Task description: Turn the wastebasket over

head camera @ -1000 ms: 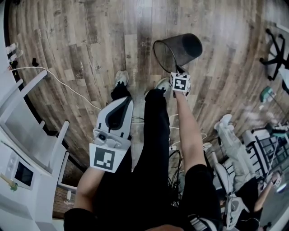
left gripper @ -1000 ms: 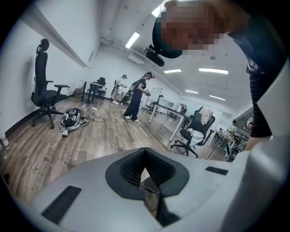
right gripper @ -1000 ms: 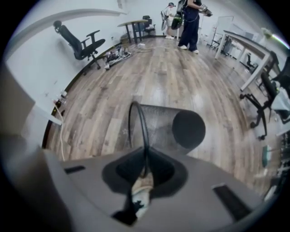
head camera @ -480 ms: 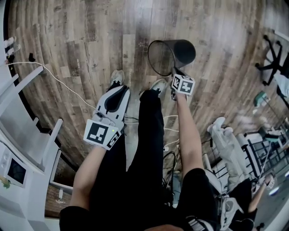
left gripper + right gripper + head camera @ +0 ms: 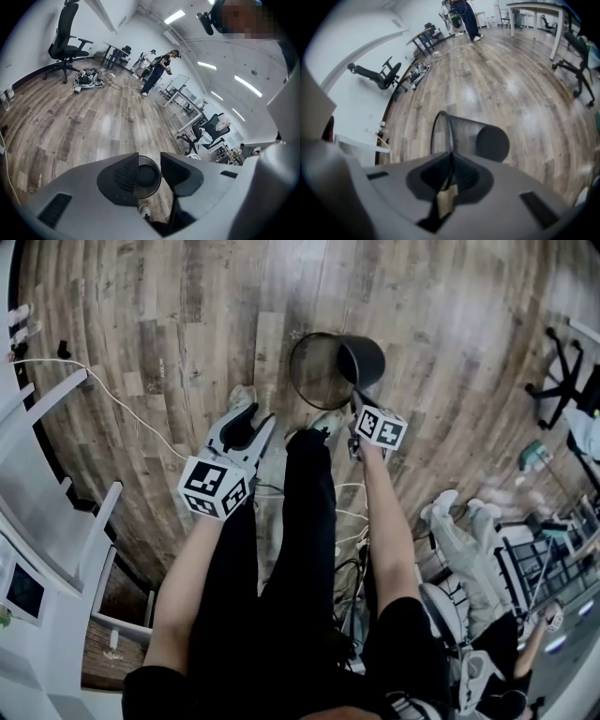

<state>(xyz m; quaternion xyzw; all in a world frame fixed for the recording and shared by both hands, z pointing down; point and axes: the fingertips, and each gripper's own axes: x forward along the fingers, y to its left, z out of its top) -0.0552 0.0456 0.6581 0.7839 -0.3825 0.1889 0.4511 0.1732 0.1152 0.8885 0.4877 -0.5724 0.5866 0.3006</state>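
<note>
A black mesh wastebasket (image 5: 361, 357) hangs tilted above the wood floor, its open mouth turned towards me and to the left. My right gripper (image 5: 356, 407) is shut on its thin rim (image 5: 439, 133), and its jaws have just been closing tighter on it. In the right gripper view the wastebasket's solid base (image 5: 492, 144) points away. My left gripper (image 5: 249, 414) is low at the left, beside my leg. Its jaws have just been opening and nothing is between them. In the left gripper view the left gripper (image 5: 149, 156) frames the distant wastebasket (image 5: 148, 176) between its fingers (image 5: 123, 172).
My shoes (image 5: 329, 419) stand on the floor just below the basket. A white cable (image 5: 122, 401) runs across the floor at the left, next to white furniture (image 5: 56, 484). An office chair (image 5: 562, 381) and seated people are at the right. Cables (image 5: 349, 521) lie behind my feet.
The left gripper has come down towards the floor and its jaws have opened. The right gripper has raised and rolled the wastebasket, whose mouth now faces me more.
</note>
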